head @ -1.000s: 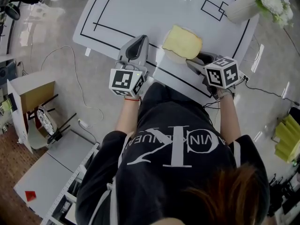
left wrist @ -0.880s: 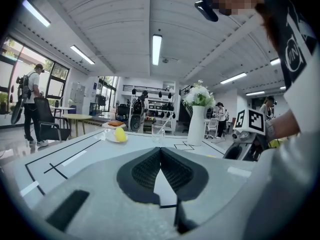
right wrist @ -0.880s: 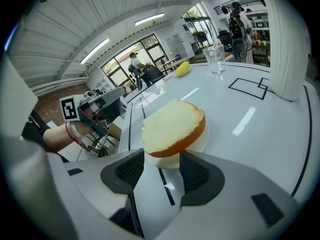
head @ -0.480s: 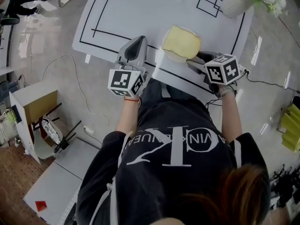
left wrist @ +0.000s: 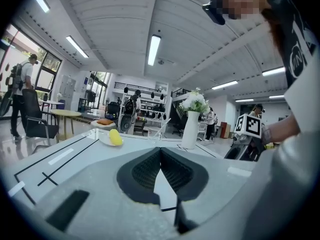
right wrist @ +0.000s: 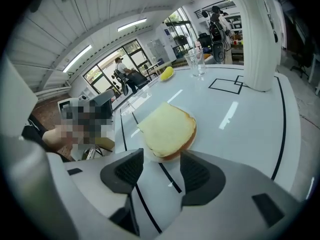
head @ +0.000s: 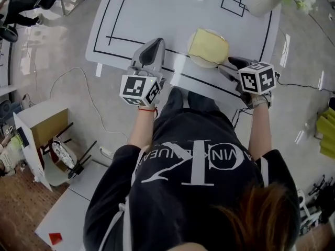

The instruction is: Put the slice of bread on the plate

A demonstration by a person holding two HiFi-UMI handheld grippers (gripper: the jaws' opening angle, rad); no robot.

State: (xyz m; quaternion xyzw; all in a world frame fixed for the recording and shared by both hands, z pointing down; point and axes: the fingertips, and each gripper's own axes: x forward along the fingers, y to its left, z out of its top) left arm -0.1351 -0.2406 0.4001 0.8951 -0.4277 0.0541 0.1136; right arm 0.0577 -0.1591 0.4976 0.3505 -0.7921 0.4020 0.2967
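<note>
Head view: the slice of bread (head: pixel 208 46) lies flat on the plate (head: pixel 197 61), right of the frame's centre in its upper part, covering nearly all of it so that only a thin white rim shows. The plate sits near the lower edge of the white table (head: pixel 157 14), on a black line marked there. Just to the lower right, the right gripper (head: pixel 225 66) points at the bread. In the right gripper view its jaws stand wide apart with only table between them and the bread just past the tips; they have just been closing slightly. The left gripper (head: pixel 153 45), left of the plate and apart from it, has its jaws together on nothing. A white vase (head: pixel 264 1) stands at upper right.
</note>
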